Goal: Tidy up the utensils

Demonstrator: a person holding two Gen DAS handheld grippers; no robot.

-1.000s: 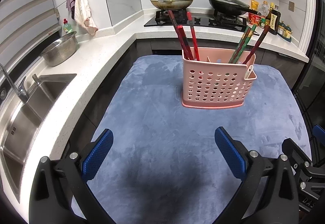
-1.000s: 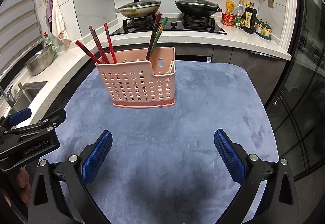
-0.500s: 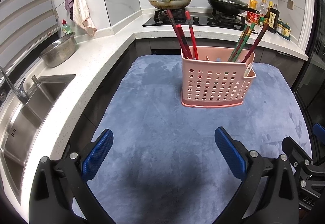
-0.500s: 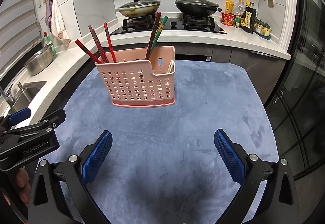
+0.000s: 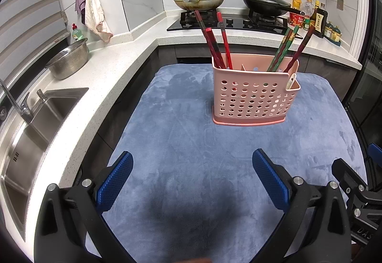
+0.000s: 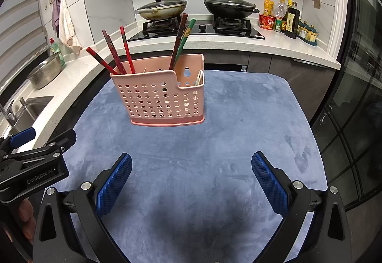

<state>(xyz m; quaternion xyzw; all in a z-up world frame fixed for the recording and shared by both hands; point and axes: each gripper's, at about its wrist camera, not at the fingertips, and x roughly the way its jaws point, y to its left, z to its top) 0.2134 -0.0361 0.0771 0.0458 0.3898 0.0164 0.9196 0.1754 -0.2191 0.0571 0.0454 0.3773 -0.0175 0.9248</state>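
A: Gripper status, left to right?

B: Left gripper: jaws spread wide, nothing held, blue ribbed pads over the blue plush mat. Right gripper: likewise wide and empty.

A: Where is the holder found?

B: The pink perforated plastic utensil caddy is seen ahead of the left gripper and offset to its right, well apart. From the right gripper it is seen ahead and offset to the left. It stands upright on the mat.

A: Contents?

B: Red lacquered chopsticks are lodged in the left compartment, leaning left. Dark brown and green chopsticks sit in the right part, leaning right. A white spoon handle is tucked in the low corner pocket.

A: Anything loose on the mat?

B: Nothing is seen. Sorting is judged largely done.

A: Key relation?

B: Chopstick long axes run near vertical, tips up, so any pick would be made from above. Neither gripper is clearly nearer; the red set lies on the left gripper's side.
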